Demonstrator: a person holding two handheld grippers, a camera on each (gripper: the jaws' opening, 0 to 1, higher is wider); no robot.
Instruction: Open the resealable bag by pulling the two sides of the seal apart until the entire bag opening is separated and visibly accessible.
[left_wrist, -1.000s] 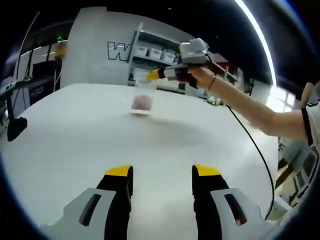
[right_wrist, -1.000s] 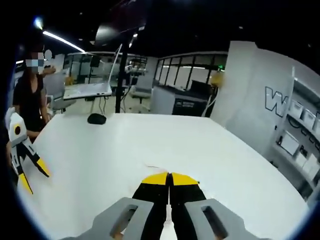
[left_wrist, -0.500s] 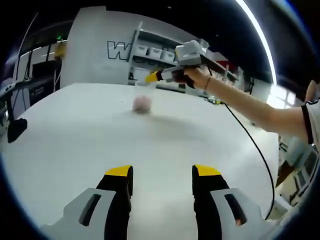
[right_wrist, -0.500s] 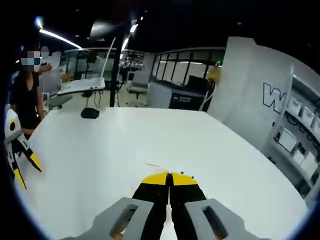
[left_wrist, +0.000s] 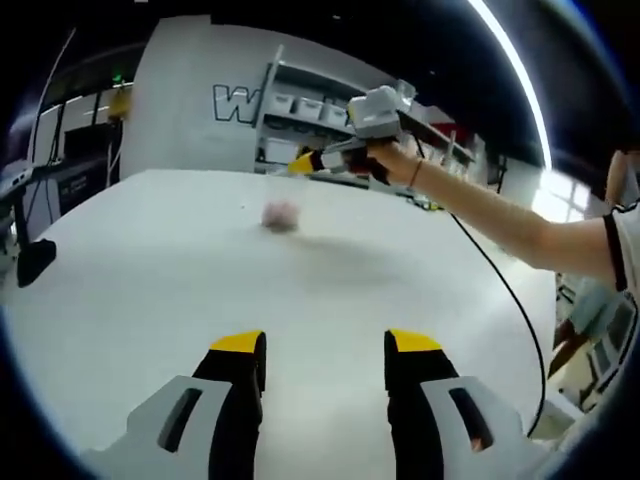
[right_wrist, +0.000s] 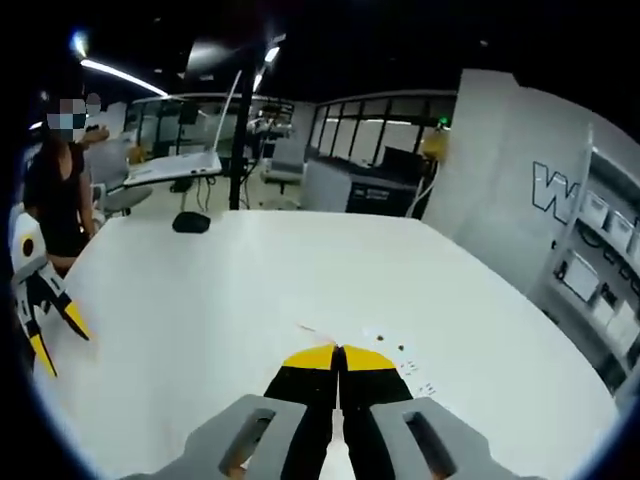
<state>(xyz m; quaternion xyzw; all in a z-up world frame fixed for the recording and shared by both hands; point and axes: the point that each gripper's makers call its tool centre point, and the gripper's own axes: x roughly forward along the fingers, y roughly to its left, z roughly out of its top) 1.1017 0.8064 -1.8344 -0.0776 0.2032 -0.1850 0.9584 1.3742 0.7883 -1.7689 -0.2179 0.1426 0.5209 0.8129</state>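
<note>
White tabletop (left_wrist: 150, 270) spreads wide across both views, and that's our stage. Over it reaches the person's bare arm (left_wrist: 500, 215), stretched out from the right of the left gripper view, carrying the right gripper (left_wrist: 300, 162) well above the surface. A second ago that gripper hung lower and nearer the table; now it has climbed and pulled a touch further away, yellow tips pointing left.

In the right gripper view, its own jaws are pressed flat together, yellow tips meeting, and a thin clear edge (right_wrist: 318, 331) peeks out just past them. I judge that to be the bag's seal strip pinched between them, though it is too faint to be sure. New pale specks on the table beyond the tips have come into sight as the camera rose.

The left gripper (left_wrist: 325, 345) sits low over the near table, jaws parted wide with bare table between them, gripping nothing. Same stance as a second ago: it has not budged.

And the resealable bag (left_wrist: 282, 214)? A small pinkish, clear blur under the raised gripper, hanging or resting near the table's far side, I cannot tell which. It looks smaller and higher than before.

So: one side lifted, if held at all, and the other side unclaimed. The seal has no opposing pull yet.
</note>
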